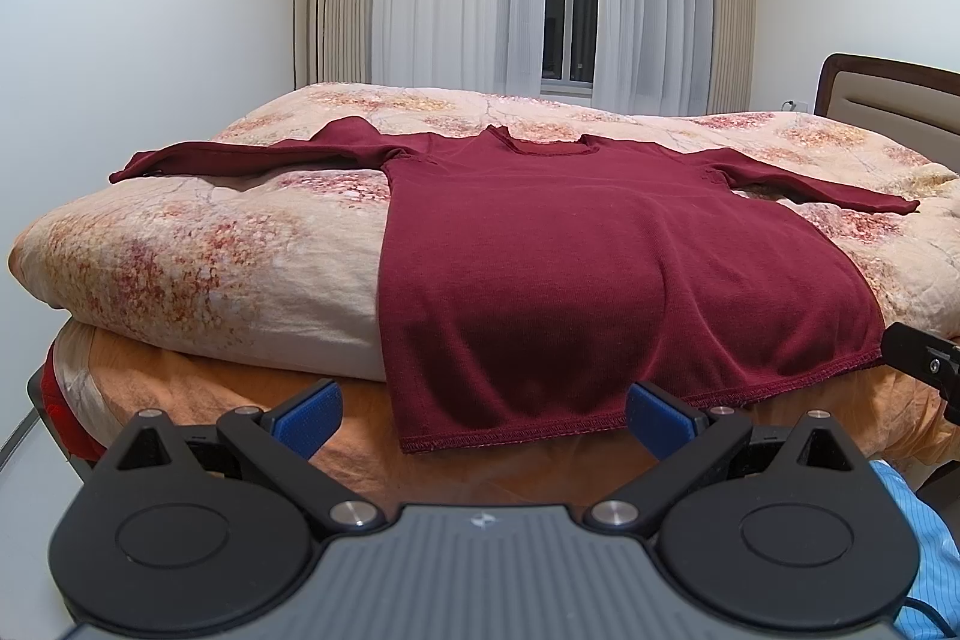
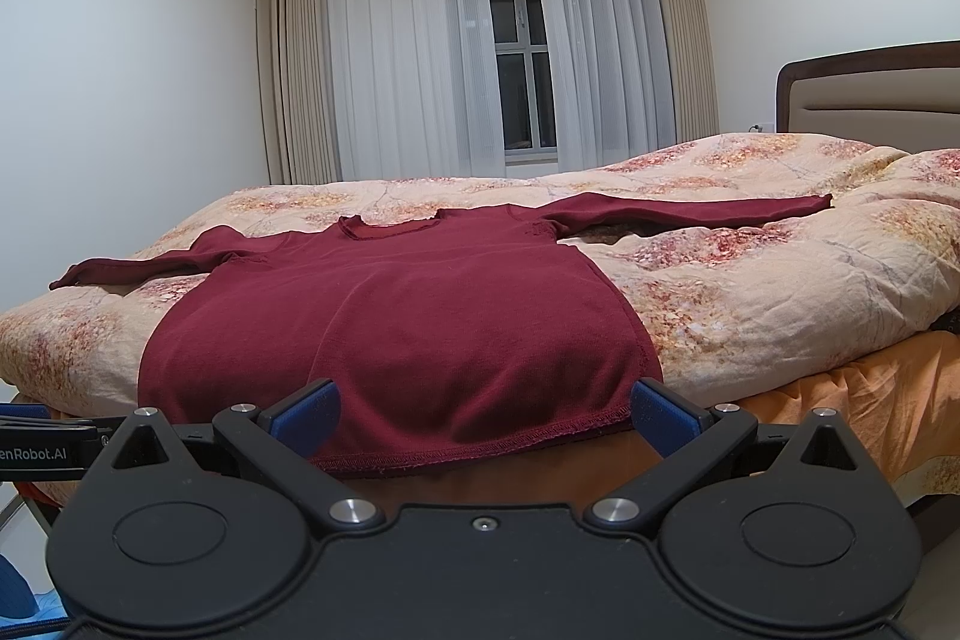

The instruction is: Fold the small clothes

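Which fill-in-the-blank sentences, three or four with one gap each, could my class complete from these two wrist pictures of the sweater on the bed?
1. The dark red sweater lies spread flat on a floral ____.
2. Both of its ____ stretch out sideways, not yet folded in.
3. The left claw and the right claw both stand ____, gripping nothing.
4. The sweater's hem hangs over the bed's near ____.

Missing words: quilt; sleeves; open; edge

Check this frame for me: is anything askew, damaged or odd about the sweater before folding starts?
Nothing damaged. The maroon sweater lies flat on the floral quilt, sleeves spread, though its hem hangs past the quilt's edge onto the orange sheet. Both the left gripper and right gripper are open.
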The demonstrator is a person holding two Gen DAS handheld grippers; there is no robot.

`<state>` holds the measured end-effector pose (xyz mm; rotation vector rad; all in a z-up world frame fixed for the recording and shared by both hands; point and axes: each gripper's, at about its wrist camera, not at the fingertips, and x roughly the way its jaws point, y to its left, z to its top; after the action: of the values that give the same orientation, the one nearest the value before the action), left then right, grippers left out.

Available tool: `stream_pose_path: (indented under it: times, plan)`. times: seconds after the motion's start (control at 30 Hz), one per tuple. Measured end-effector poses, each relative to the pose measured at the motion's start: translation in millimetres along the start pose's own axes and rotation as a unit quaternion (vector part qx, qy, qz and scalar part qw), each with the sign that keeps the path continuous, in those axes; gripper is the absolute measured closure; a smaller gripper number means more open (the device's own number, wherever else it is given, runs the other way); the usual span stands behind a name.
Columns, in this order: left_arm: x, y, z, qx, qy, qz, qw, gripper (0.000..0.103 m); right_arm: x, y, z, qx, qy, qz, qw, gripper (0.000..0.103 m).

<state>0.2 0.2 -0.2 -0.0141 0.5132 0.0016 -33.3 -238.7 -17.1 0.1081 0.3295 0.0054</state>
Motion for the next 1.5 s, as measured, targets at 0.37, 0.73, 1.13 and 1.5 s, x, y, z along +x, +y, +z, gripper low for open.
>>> stream_pose_path:
  times: [0.37,0.73,1.13,1.5]
  plan:
    - [-5,2,-2,0.000,0.003,0.000,1.0000,0.000,4,2,0,-0.001,0.004,0.001,1.000,0.000]
    - [24,5,8,0.006,0.059,0.012,0.9982,0.000,45,5,20,-0.027,0.082,-0.018,0.996,0.000]
    - [71,6,81,0.019,0.033,0.083,0.9959,0.000,104,-16,72,-0.029,0.066,-0.035,0.997,0.000]
    - [138,-29,139,0.013,0.023,0.099,0.9948,0.000,167,-54,97,-0.019,0.060,-0.047,0.997,0.000]
